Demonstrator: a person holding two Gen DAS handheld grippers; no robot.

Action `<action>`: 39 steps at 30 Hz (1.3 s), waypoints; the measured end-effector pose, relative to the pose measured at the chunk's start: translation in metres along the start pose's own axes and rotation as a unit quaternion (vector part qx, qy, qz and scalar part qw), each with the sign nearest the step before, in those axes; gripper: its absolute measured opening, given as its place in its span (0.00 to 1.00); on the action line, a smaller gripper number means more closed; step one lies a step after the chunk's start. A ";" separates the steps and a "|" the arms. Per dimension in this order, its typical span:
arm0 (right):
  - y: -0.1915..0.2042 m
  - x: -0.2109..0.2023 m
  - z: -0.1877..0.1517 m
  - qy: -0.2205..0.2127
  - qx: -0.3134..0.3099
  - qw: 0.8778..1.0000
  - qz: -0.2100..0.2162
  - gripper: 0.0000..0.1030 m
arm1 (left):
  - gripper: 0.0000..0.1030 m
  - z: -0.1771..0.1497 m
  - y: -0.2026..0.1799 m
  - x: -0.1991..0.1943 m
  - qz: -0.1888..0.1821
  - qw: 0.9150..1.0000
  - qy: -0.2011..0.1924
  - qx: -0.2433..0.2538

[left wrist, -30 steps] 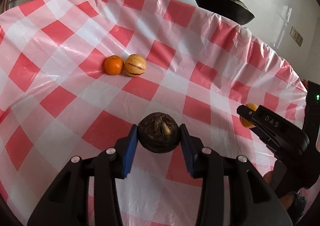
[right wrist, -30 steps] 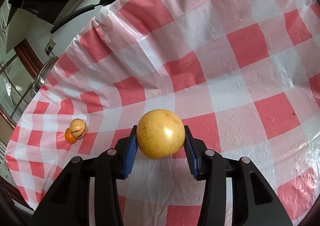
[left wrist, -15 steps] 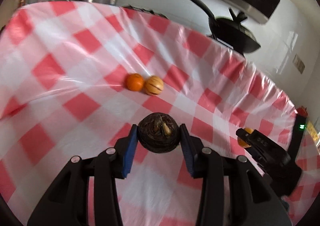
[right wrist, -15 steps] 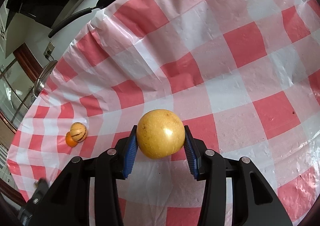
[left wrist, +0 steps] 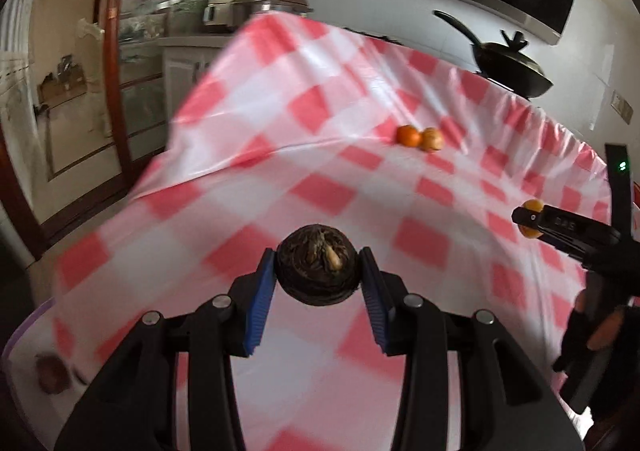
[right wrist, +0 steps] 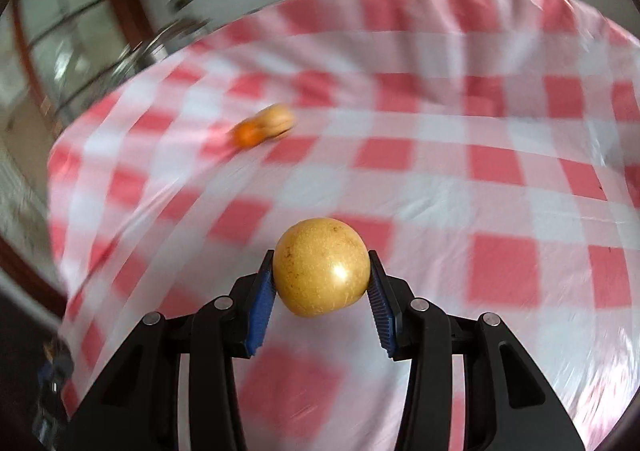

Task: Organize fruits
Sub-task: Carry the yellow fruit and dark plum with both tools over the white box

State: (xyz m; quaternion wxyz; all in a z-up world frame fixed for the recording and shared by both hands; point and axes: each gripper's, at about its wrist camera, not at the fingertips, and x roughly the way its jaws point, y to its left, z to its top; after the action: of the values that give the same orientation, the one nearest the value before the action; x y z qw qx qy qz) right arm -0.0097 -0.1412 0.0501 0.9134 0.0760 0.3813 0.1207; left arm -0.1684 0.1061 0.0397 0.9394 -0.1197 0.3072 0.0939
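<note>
at the bottom centre of the left wrist view, the left gripper (left wrist: 318, 283) has its jaws closed around a dark wrinkled fruit (left wrist: 317, 270), held above the checked tablecloth (left wrist: 240, 211). in the right wrist view's bottom centre, the right gripper (right wrist: 321, 285) clamps a yellow fruit (right wrist: 321, 266). wide bare cloth stretches beyond both. farther up, an orange (left wrist: 408, 135) touches a striped tan fruit (left wrist: 432, 138). the cloth's left edge drops away at the frame's left; a black pan (left wrist: 508, 63) sits past the far edge, upper right.
</note>
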 end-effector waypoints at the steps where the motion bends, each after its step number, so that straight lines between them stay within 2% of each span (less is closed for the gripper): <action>1: 0.017 -0.005 -0.006 0.001 -0.020 1.000 -0.002 0.42 | 0.41 -0.004 0.011 -0.006 0.007 1.000 -0.001 -0.002; 6: 0.085 -0.024 -0.044 0.003 -0.093 0.996 0.003 0.42 | 0.41 -0.017 0.043 -0.026 0.019 1.000 -0.005 0.001; 10: 0.122 -0.035 -0.070 0.012 -0.132 0.991 0.011 0.42 | 0.41 -0.025 0.066 -0.043 0.034 0.999 -0.019 0.012; 16: 0.176 -0.054 -0.098 0.008 -0.199 0.980 0.024 0.42 | 0.41 -0.042 0.106 -0.059 0.050 0.999 -0.016 0.001; 21: 0.219 -0.068 -0.125 0.015 -0.249 0.967 0.051 0.42 | 0.41 -0.059 0.146 -0.070 0.080 0.997 -0.006 -0.021; 25: 0.251 -0.080 -0.152 0.022 -0.288 0.953 0.093 0.42 | 0.41 -0.078 0.182 -0.073 0.110 0.993 0.021 -0.046; 28: 0.274 -0.091 -0.173 0.030 -0.316 0.939 0.135 0.42 | 0.41 -0.095 0.204 -0.075 0.139 0.988 0.044 -0.055; 30: 0.287 -0.094 -0.188 0.037 -0.338 0.929 0.147 0.42 | 0.41 -0.106 0.217 -0.074 0.158 0.984 0.060 -0.057; 32: 0.299 -0.095 -0.207 0.058 -0.360 0.913 0.182 0.42 | 0.41 -0.118 0.233 -0.070 0.174 0.979 0.083 -0.061; 33: 0.303 -0.096 -0.214 0.060 -0.367 0.909 0.186 0.42 | 0.41 -0.122 0.240 -0.068 0.179 0.977 0.094 -0.064; 35: 0.315 -0.095 -0.234 0.070 -0.400 0.893 0.192 0.43 | 0.41 -0.131 0.253 -0.063 0.193 0.972 0.120 -0.064; 36: 0.321 -0.093 -0.246 0.085 -0.414 0.883 0.202 0.43 | 0.41 -0.134 0.257 -0.060 0.200 0.969 0.131 -0.061; 39: 0.334 -0.082 -0.274 0.123 -0.440 0.863 0.214 0.43 | 0.41 -0.148 0.271 -0.052 0.220 0.960 0.170 -0.043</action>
State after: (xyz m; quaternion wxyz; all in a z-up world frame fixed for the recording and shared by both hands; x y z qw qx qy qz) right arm -0.3159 0.1696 -0.0084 0.7492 -0.2692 0.3723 0.4771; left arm -0.3593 0.3171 -0.0902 0.8232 -0.1039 0.4771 0.2897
